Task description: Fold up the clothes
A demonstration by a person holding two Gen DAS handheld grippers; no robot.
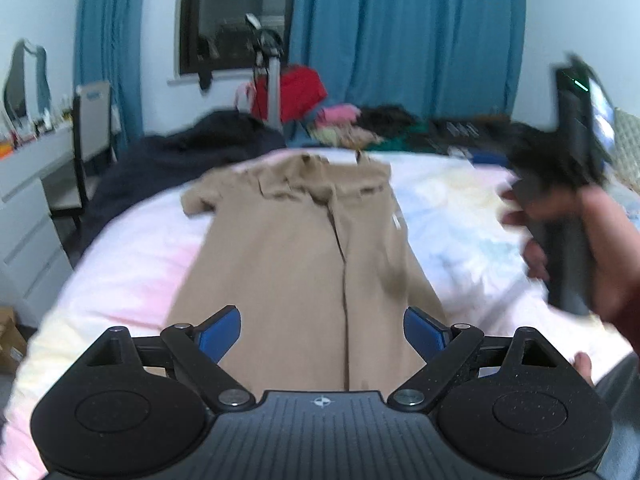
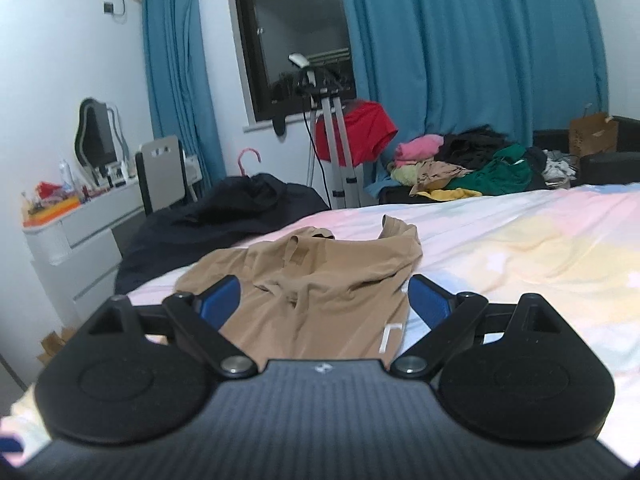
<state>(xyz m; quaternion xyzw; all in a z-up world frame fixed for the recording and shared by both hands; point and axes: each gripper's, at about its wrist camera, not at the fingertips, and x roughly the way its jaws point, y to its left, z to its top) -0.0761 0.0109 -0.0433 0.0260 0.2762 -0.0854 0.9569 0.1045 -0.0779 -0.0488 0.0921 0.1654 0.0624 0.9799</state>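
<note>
A tan garment (image 1: 304,248) lies spread lengthwise on the pastel bed sheet (image 1: 460,208), its bunched collar end at the far side. My left gripper (image 1: 322,330) is open and empty, held just above the garment's near end. In the right wrist view the same garment (image 2: 316,292) lies below my right gripper (image 2: 324,300), which is open and empty over its crumpled far part. The right gripper also shows blurred in the left wrist view (image 1: 568,200), held in a hand to the right of the garment.
A dark blanket (image 2: 240,216) lies on the bed's far left. A heap of mixed clothes (image 2: 472,164) sits beyond the bed by the blue curtains (image 2: 472,40). A tripod with a red garment (image 2: 360,136) stands at the window. A white dresser (image 2: 80,240) and chair stand left.
</note>
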